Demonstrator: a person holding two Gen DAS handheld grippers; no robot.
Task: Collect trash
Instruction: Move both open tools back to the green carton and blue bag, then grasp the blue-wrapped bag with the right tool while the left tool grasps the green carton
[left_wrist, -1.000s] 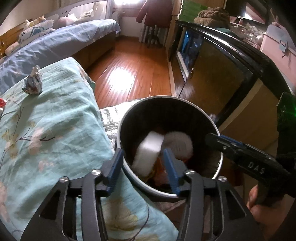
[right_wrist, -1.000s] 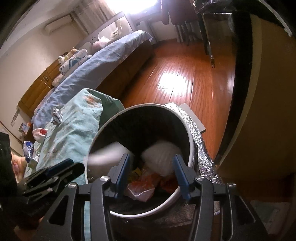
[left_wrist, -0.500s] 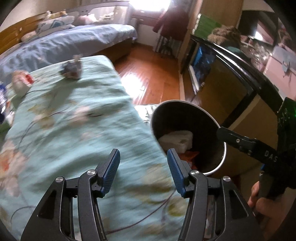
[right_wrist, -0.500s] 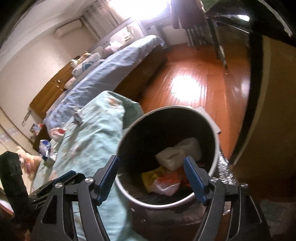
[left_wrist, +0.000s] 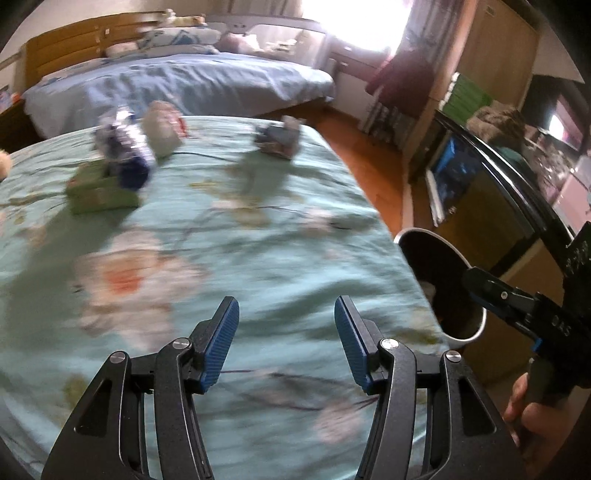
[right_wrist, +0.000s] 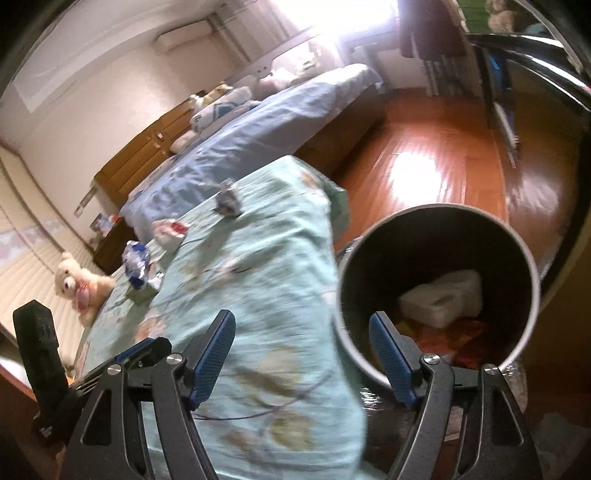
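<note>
My left gripper (left_wrist: 286, 332) is open and empty above the teal flowered bedspread (left_wrist: 221, 258). Trash lies on the far part of the bedspread: a green box (left_wrist: 99, 192), a blue and silver wrapper (left_wrist: 125, 155), a white and red bag (left_wrist: 162, 129) and a crumpled grey wrapper (left_wrist: 277, 138). My right gripper (right_wrist: 301, 347) is open and empty, straddling the bed edge and the round dark bin (right_wrist: 439, 291). The bin holds a white packet (right_wrist: 443, 297) and orange and yellow wrappers. The bin also shows in the left wrist view (left_wrist: 439, 288).
A second bed with a blue cover (left_wrist: 177, 81) stands behind. A teddy bear (right_wrist: 79, 284) sits at the bed's far side. A dark cabinet (left_wrist: 487, 206) stands right of the bin. Wooden floor (right_wrist: 424, 166) lies beyond the bin.
Both grippers have swung left, away from the bin and over the bedspread. The white packet that was falling now rests in the bin. The right gripper's jaws have opened wider.
</note>
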